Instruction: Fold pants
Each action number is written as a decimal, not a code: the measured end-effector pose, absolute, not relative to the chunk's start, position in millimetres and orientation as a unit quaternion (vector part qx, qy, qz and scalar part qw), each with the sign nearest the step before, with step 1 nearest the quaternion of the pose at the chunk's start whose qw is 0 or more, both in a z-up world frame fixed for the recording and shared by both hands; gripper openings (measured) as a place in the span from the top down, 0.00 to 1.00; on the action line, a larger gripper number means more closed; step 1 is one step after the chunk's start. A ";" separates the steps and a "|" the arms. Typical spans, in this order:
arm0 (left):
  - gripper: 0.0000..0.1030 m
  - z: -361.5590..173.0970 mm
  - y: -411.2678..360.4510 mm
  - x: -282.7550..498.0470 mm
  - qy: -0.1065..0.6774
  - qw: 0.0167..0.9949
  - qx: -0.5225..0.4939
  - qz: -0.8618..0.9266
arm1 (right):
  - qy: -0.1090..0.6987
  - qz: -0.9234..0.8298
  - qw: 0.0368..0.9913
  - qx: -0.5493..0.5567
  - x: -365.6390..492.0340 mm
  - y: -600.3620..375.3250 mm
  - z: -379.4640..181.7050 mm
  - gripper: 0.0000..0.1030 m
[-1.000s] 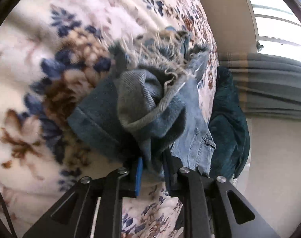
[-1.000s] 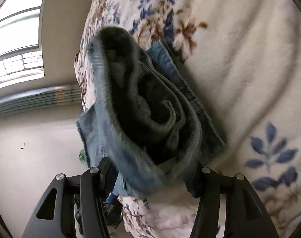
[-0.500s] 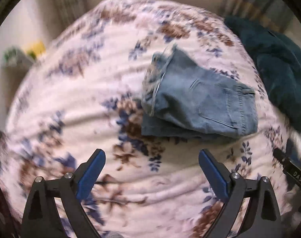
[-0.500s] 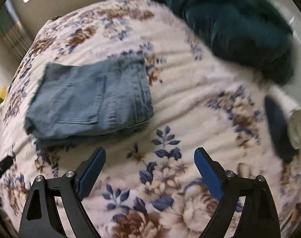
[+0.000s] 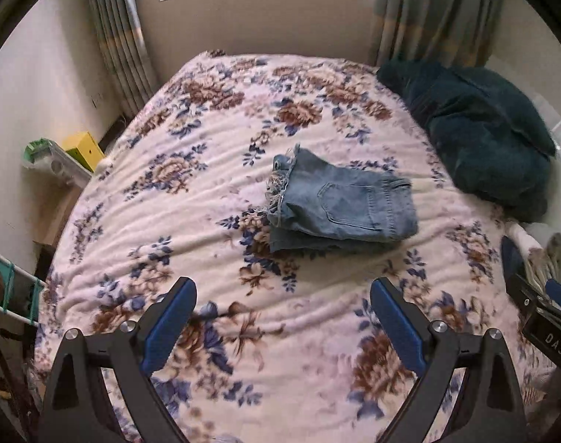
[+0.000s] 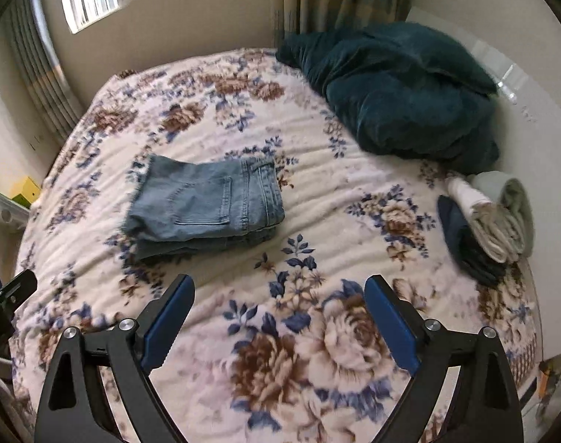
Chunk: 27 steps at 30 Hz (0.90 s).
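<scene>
Lying folded into a compact stack near the middle of the bed [image 5: 140, 221], the pants [image 5: 339, 203] are seen with a back pocket uppermost and a frayed hem toward the bed's left edge. The left gripper [image 5: 282, 317] is held released, jaws spread wide, above the near edge of the bed, well apart from the denim; the right gripper [image 6: 278, 306] is likewise released and grasps nothing. The fold is judged essentially finished. If tidying is wanted, the loose frayed layers should be pressed flat and squared, not lifted, so the stack is not undone. No containers are seen; a dark green blanket [image 6: 398, 92] is heaped at the far right corner, and rolled clothes [image 6: 491, 221] lie at the right edge.
</scene>
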<state>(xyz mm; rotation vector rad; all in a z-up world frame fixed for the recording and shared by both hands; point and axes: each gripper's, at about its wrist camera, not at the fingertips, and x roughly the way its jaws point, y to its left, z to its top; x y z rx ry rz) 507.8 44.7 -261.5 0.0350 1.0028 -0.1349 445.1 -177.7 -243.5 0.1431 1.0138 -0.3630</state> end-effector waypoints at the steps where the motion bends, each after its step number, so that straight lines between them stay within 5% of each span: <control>1: 0.06 -252.4 46.5 497.1 0.476 0.876 0.020 -0.069 | 0.475 -0.173 0.860 0.067 429.5 -170.4 -228.1 0.07; 15: 0.06 -109.8 86.4 298.8 0.424 0.901 0.043 -0.083 | 0.407 -0.162 0.898 0.046 205.3 -83.5 -47.2 0.07; 27: 0.06 -15.0 93.4 210.6 0.375 0.925 0.028 -0.058 | 0.357 -0.134 0.924 0.032 85.6 -65.4 74.4 0.07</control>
